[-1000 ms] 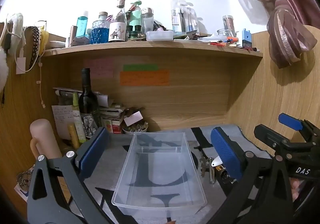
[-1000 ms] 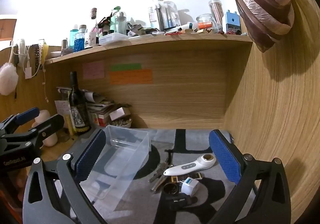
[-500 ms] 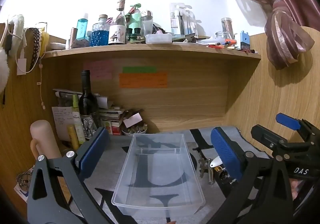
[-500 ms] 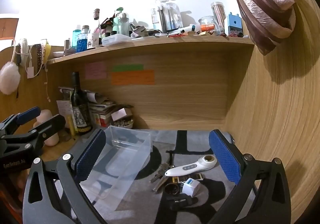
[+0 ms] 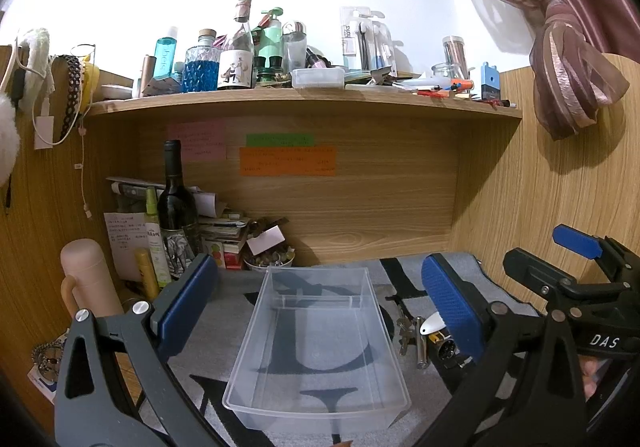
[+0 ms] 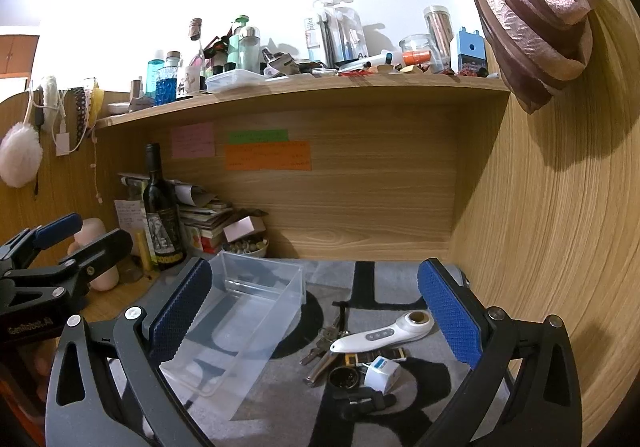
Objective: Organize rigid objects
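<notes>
Both grippers stood wide open and held nothing. The left gripper (image 5: 320,299) hovered over the clear plastic bin (image 5: 316,347), which was empty and lay on the grey mat (image 5: 224,287). The right gripper (image 6: 314,307) hovered above a small pile just right of the bin: a white handheld device (image 6: 380,335), a bunch of keys (image 6: 326,339), a small white cube-shaped box (image 6: 382,367), a round black item (image 6: 343,377) and a black strap-like piece (image 6: 364,401) whose identity could not be determined.

Risks noted, as judgement:
- The pile items touched or overlapped one another. Closing on the white handheld device would likely drag the keys or the box along, or scatter them.
- The device was smooth and tapered; a grip near its narrow end could let it pivot or slip.
- The bin was light and unsecured. A dropped item, or a knock from either gripper, could shove it across the mat.
- The two grippers worked close together and could collide over the bin.

Surface and room: the patterned mat covered a wooden desk alcove (image 6: 360,207). A wine bottle (image 6: 160,215), stacked books (image 6: 204,223) and a small bowl (image 6: 244,247) crowded the back left corner. Coloured notes (image 6: 268,155) were stuck to the back panel. A cluttered shelf (image 5: 304,97) ran overhead, with a tied curtain (image 5: 568,87) at right.
</notes>
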`<action>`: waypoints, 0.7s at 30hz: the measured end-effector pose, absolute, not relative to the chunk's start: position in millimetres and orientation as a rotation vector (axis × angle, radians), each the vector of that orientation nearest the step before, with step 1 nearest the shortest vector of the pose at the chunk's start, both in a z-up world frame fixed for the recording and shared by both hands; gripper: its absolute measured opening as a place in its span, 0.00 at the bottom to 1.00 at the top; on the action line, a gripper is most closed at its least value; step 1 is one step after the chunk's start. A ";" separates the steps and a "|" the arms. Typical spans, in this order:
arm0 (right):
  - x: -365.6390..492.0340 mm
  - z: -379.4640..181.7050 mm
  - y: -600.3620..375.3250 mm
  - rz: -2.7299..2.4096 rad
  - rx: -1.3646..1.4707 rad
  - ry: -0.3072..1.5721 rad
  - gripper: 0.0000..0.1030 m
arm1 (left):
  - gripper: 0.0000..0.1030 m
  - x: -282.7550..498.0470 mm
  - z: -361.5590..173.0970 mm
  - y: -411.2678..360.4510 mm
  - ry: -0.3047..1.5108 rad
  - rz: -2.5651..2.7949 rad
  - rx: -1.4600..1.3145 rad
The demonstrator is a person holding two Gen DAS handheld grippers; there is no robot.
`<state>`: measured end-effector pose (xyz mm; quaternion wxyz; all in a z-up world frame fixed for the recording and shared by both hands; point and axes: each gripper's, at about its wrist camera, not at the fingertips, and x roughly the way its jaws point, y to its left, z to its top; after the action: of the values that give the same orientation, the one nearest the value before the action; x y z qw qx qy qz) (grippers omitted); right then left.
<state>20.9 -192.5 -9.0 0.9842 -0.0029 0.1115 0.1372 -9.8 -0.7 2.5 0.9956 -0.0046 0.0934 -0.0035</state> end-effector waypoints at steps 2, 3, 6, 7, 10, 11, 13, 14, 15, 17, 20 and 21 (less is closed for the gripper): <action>20.5 -8.7 -191.6 0.276 -0.007 0.223 1.00 | 1.00 -9.7 2.3 -0.5 0.189 -0.007 -0.009; 20.4 -8.8 -191.7 0.276 -0.007 0.223 1.00 | 1.00 -9.5 2.6 -0.2 0.191 -0.006 -0.011; 20.2 -8.7 -191.2 0.277 -0.009 0.221 1.00 | 1.00 -8.7 2.8 1.2 0.192 -0.007 -0.018; 19.2 -8.4 -190.2 0.277 -0.011 0.219 1.00 | 1.00 -8.7 2.8 1.1 0.192 -0.006 -0.017; 18.4 -7.7 -187.5 0.277 -0.018 0.216 1.00 | 1.00 -8.2 3.3 1.8 0.191 -0.007 -0.018; 18.1 -7.5 -186.8 0.277 -0.020 0.215 1.00 | 1.00 -8.4 3.0 1.8 0.191 -0.007 -0.018; 17.1 -7.0 -187.1 0.280 -0.018 0.210 1.00 | 1.00 -8.3 2.6 1.5 0.193 -0.007 -0.018; 17.0 -6.8 -186.8 0.280 -0.018 0.210 1.00 | 1.00 -8.4 2.5 1.5 0.194 -0.007 -0.017; 17.1 -6.6 -186.3 0.281 -0.019 0.209 1.00 | 1.00 -8.4 2.2 2.0 0.195 -0.007 -0.018; 16.8 -6.8 -186.3 0.281 -0.021 0.208 1.00 | 1.00 -8.6 1.9 2.1 0.195 -0.007 -0.020; 16.2 -6.4 -185.5 0.282 -0.022 0.206 1.00 | 1.00 -8.8 1.4 2.0 0.194 -0.007 -0.020; 15.8 -6.3 -185.0 0.282 -0.024 0.205 1.00 | 1.00 -8.8 1.5 1.9 0.193 -0.008 -0.020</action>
<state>15.8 -185.0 -6.3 0.9848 -0.0119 0.1020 0.1403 -8.8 1.9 1.5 0.9953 -0.0098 0.0965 -0.0041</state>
